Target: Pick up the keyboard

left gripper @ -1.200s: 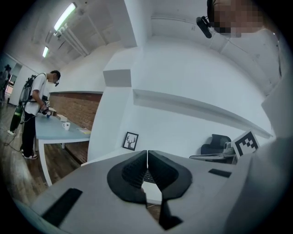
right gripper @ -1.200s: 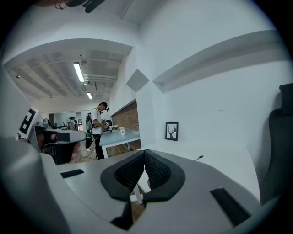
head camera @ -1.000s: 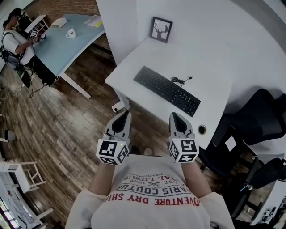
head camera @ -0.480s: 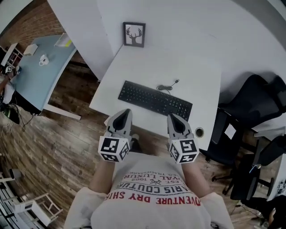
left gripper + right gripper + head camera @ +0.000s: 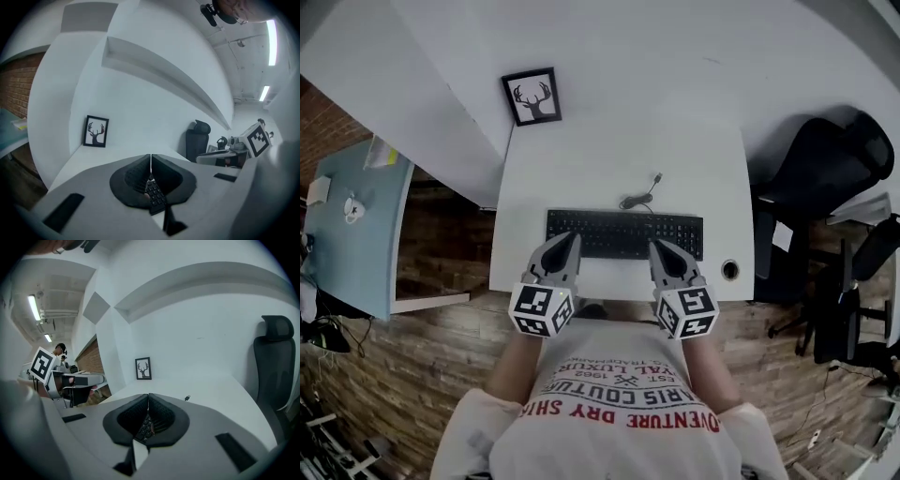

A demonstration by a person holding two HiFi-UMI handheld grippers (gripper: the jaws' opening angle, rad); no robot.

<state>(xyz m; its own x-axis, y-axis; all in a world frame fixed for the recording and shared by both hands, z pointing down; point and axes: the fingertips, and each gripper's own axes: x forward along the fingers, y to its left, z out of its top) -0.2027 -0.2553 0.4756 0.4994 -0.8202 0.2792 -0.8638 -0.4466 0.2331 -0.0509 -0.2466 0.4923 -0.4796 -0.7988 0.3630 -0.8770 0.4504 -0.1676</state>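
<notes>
While left tool (image 5: 571, 238), right tool (image 5: 657, 245) hover clenched, empty, keyboard (image 5: 624, 233) lies long axis left-right, cable (image 5: 639, 196) toward wall (image 5: 675, 56)

We see the keyboard (image 5: 619, 234): black, slim and full-length, lying flat and keys-up on the white desk (image 5: 581, 159). Its long side runs parallel to the desk's near edge. It sits in the near half of the desk, roughly centred between the left and right sides and just back from the edge. A thin black cable (image 5: 630, 200) leaves the middle of its far edge, curls loosely and ends in a plug resting on the desk behind it. In each gripper view we make out only a narrow strip of its keys.
</notes>
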